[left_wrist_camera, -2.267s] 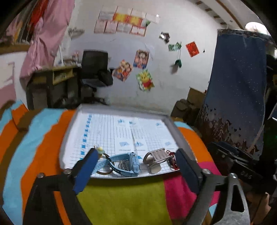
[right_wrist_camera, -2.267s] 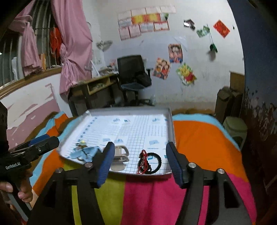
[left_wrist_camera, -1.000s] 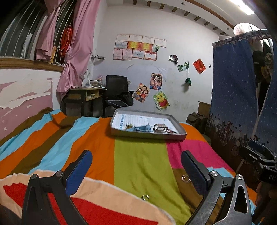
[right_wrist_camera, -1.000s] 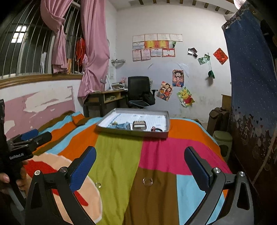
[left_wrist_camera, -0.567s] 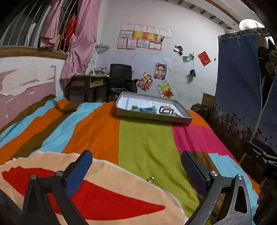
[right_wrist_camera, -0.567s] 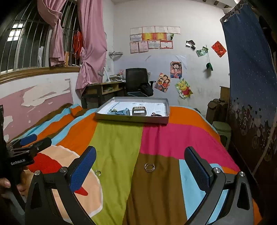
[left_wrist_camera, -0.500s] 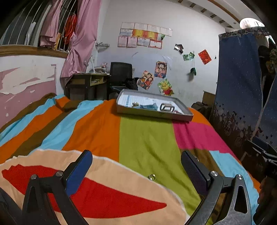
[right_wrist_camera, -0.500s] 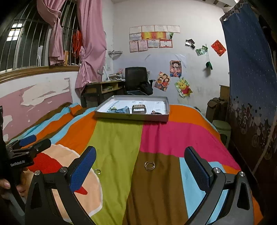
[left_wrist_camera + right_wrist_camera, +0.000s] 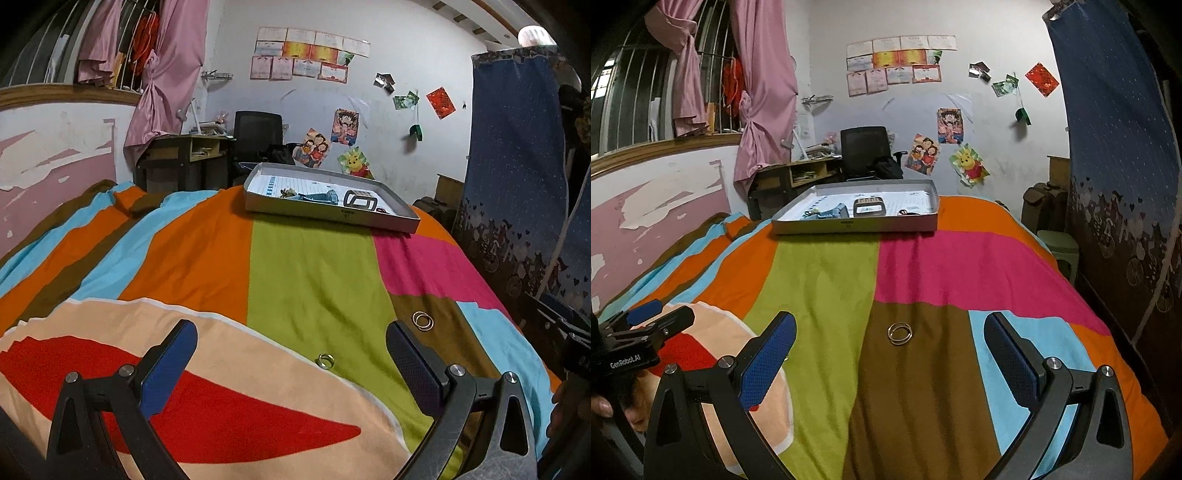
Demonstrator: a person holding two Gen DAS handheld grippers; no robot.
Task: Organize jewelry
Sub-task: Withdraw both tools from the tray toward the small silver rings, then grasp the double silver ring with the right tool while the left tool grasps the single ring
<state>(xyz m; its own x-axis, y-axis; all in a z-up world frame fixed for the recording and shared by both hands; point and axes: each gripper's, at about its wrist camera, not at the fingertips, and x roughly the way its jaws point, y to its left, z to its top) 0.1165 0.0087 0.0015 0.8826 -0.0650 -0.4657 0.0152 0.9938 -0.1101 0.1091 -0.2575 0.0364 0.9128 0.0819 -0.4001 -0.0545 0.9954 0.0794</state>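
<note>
**Hovering wide over the rings**

You are holding both grippers spread wide and empty above the blanket (image 9: 827, 280). The left gripper (image 9: 291, 354) is framing a small ring (image 9: 326, 360) on the green stripe. The right gripper (image 9: 886, 354) is facing a paired ring (image 9: 899, 333) on the brown patch. Far beyond both rings, the tray (image 9: 857, 226) is sitting on the blanket, holding a watch (image 9: 831, 213) and a clasp (image 9: 868, 207).
</note>
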